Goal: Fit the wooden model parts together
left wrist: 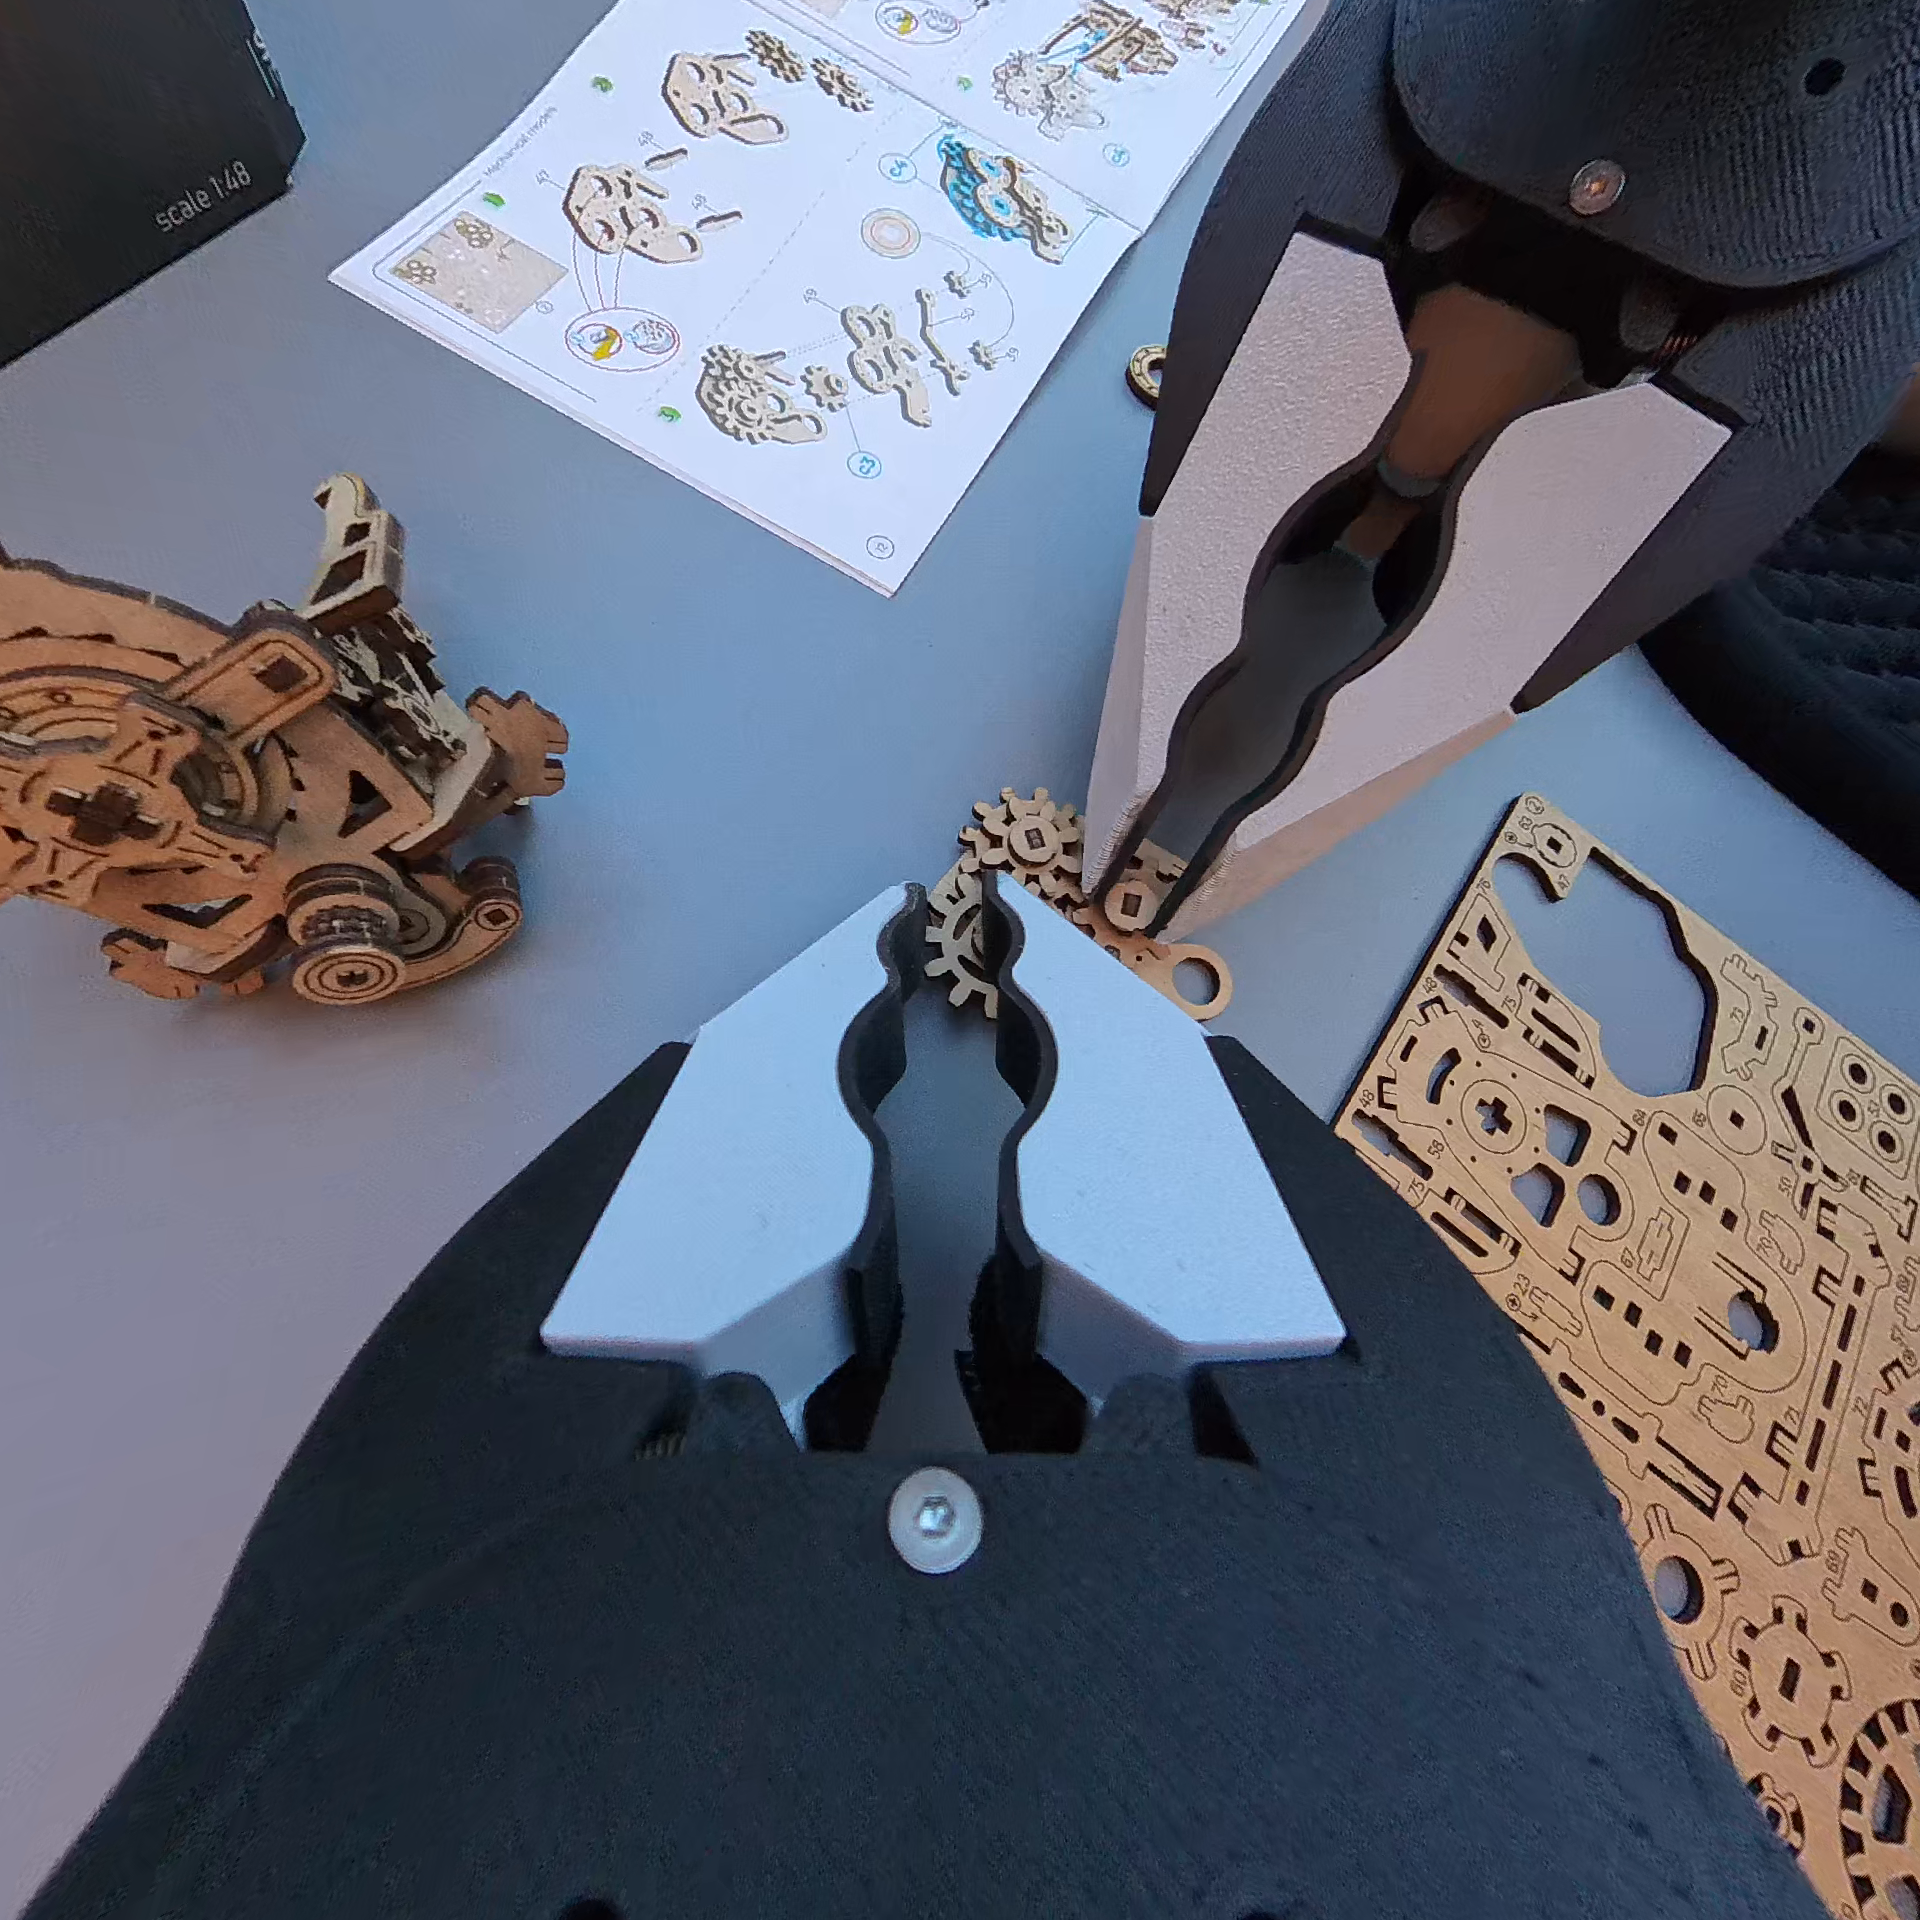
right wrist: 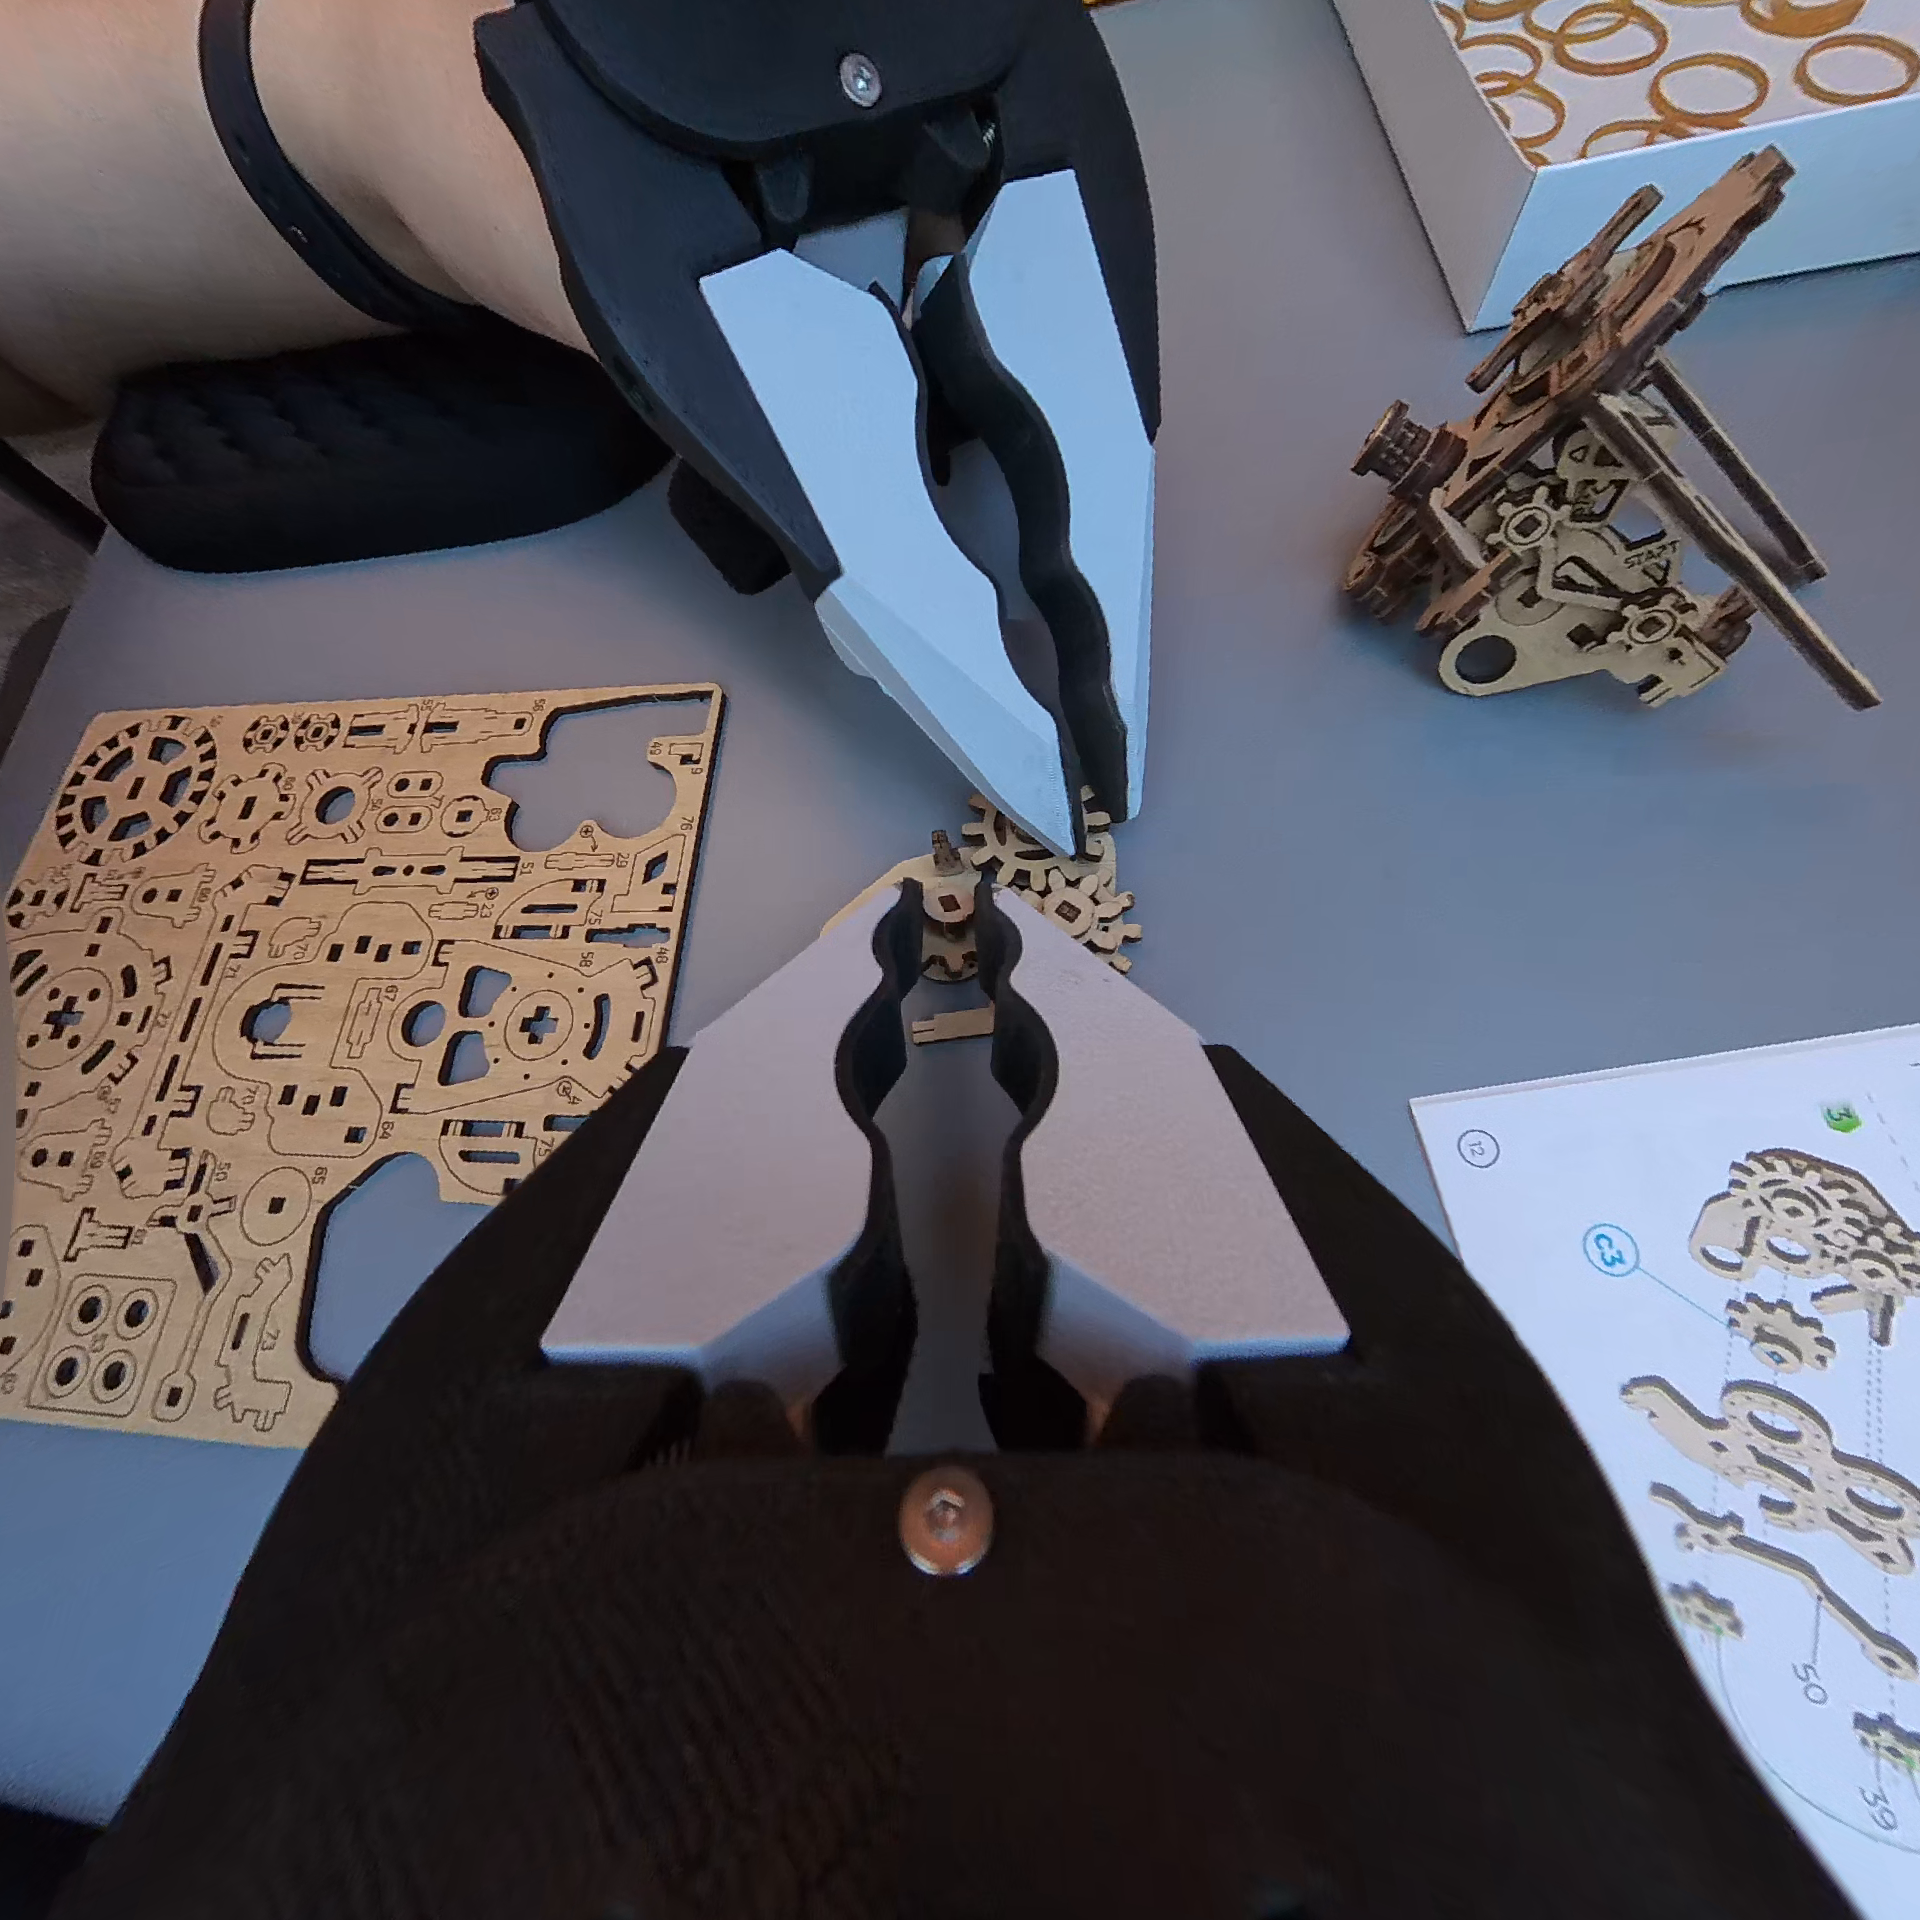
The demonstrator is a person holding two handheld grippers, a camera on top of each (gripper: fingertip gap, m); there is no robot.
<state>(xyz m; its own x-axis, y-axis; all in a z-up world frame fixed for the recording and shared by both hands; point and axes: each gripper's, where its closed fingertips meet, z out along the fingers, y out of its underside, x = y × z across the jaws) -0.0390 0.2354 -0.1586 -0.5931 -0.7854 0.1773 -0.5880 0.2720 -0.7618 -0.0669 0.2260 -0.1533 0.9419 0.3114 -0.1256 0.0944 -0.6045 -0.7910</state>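
Observation:
A small wooden gear assembly (left wrist: 1049, 862) lies on the grey table: several gears on a flat plate with a ring hole (left wrist: 1205, 977). My left gripper (left wrist: 956, 904) is shut on a gear (left wrist: 961, 956) at the assembly's near side. It enters the right wrist view (right wrist: 1091, 831) from above, its tips pinching that gear (right wrist: 1013, 831). My right gripper (right wrist: 945, 899) is shut on a small round gear hub (right wrist: 948, 935). In the left wrist view it (left wrist: 1148, 899) comes down from the upper right onto the same hub (left wrist: 1130, 902). The two grippers' tips almost touch.
A partly built wooden model (left wrist: 239, 790) (right wrist: 1590, 520) stands nearby. A laser-cut parts sheet (left wrist: 1662, 1299) (right wrist: 343, 1039), an open instruction booklet (left wrist: 790, 260) (right wrist: 1714, 1403), a black box (left wrist: 114, 156), a white box (right wrist: 1662, 125), a loose peg (right wrist: 951, 1027), a small ring (left wrist: 1146, 372) and a forearm (right wrist: 156, 208) surround them. Both grippers' tips are close together, under 4 cm apart.

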